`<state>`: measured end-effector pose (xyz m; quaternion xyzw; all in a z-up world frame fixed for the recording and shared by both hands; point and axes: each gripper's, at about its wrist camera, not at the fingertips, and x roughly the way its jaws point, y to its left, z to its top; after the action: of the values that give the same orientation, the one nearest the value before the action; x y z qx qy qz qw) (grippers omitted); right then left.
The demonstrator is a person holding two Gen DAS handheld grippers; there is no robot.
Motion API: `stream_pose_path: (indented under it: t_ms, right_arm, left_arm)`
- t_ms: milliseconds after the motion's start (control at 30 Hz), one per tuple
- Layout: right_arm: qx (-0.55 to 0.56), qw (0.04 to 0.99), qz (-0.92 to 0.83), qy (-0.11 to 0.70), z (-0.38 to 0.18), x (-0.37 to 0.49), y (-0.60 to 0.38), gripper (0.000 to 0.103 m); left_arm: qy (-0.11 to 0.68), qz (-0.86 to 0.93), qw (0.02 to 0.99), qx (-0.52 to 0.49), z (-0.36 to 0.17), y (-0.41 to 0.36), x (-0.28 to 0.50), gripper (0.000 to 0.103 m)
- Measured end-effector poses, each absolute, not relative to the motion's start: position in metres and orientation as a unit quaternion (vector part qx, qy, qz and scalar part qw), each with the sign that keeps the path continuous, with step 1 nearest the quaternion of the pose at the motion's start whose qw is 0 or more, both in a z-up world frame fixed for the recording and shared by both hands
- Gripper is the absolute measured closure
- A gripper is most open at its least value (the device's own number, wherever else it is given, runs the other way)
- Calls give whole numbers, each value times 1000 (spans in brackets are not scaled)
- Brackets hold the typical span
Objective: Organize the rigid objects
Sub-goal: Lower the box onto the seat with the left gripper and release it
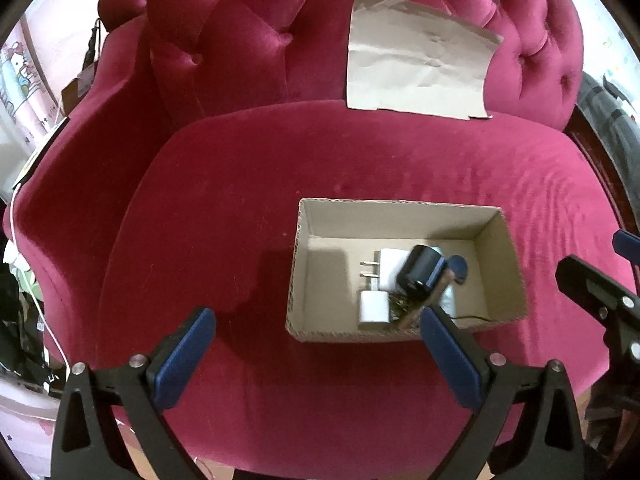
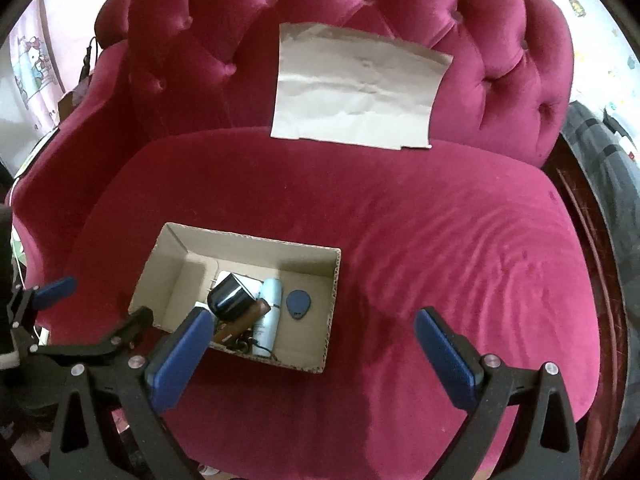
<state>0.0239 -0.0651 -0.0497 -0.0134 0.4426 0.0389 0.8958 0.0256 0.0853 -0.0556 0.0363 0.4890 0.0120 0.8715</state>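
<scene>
An open cardboard box sits on the seat of a red velvet armchair. Inside lie a black cylinder, white plug chargers, a pale blue tube, a blue oval tag and a brown item. My left gripper is open, hovering at the box's near left, with nothing between its fingers. My right gripper is open too, just near the box's right end, holding nothing.
A creased sheet of brown paper leans on the tufted backrest. The chair's wooden frame runs along the right. Clutter and a white cable lie off the left armrest.
</scene>
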Motion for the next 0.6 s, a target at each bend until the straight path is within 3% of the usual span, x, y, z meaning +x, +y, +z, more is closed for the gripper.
stream_pose_path:
  t_ms: [600]
  right_arm:
    - [-4,910,29,414,-35,-45,-64,0]
  left_arm:
    - [463,19,886,37,-28,65,-45,0]
